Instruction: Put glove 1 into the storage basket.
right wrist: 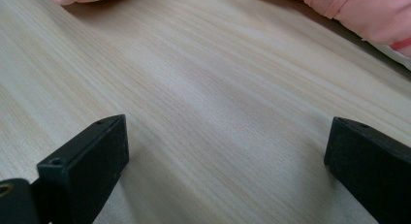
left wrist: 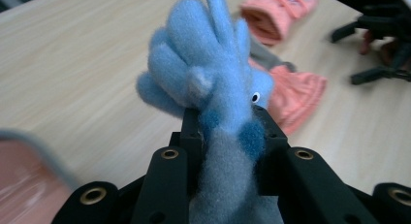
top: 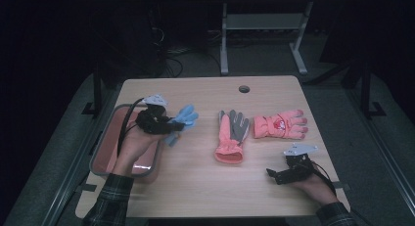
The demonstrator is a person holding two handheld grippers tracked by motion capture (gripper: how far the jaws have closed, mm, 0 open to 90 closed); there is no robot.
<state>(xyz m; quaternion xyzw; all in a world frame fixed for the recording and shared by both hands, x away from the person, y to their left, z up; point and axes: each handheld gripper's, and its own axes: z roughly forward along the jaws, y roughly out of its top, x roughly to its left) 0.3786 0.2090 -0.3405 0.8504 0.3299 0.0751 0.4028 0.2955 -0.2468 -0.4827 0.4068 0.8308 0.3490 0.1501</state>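
Fleece hides most of the grip in the left gripper view: the blue glove (left wrist: 213, 88) bulges over the black jaws, so the pads and the glove's cuff end, which runs off the bottom edge, cannot be made out. A small white dot shows on its right side; what it is I cannot tell. The left tongs (top: 172, 124) are clamped on the blue glove (top: 183, 119), its fabric pinched between both jaws. In the high view the glove is held above the bench (top: 205, 187), just right of the grey-rimmed tray (top: 99, 173), whose pink floor is partly covered by the person's left hand and forearm. The glove's long axis runs roughly level from the jaws towards the right and slightly away, its fingers fanning out at the far end and pointing towards the other gloves.

The right tongs (top: 272, 175) rest low near the front right edge of the bench, jaws standing wide apart with bare wood between them in the right gripper view, where both jaws are cut off by the frame.

An orange glove with a grey palm (top: 231, 135) lies mid-bench, fingers pointing away, cuff towards the person. A pink glove (top: 279, 124) lies just beside it on the right, fingers pointing right; the printed mark on it is too small to read.
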